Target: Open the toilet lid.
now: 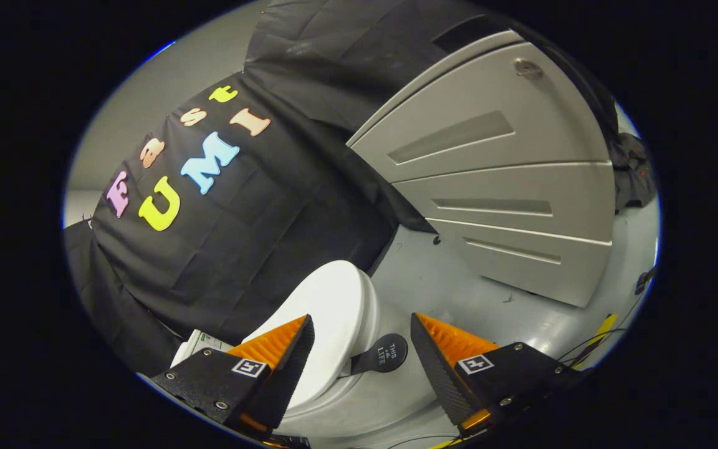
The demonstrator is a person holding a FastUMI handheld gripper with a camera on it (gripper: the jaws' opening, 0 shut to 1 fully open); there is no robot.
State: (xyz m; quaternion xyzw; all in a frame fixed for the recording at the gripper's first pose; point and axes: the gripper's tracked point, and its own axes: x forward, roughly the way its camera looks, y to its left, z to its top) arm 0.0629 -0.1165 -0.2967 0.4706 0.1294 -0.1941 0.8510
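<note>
A white toilet with its lid (325,312) down stands against the black cloth wall, just ahead of my left finger. A dark round lifting tab (385,355) juts from the lid's edge and lies between my two fingers, a little beyond their tips. My gripper (362,324) is open, its fingers wide apart and holding nothing. The left finger (284,355) overlaps the near part of the lid in the view. The whole view is tilted.
A grey drawer cabinet (502,181) with recessed handles stands on the grey floor (452,287) beyond the right finger. A small white box (204,342) sits beside the toilet by the left finger. Cables and yellow tape (599,333) lie at the far right.
</note>
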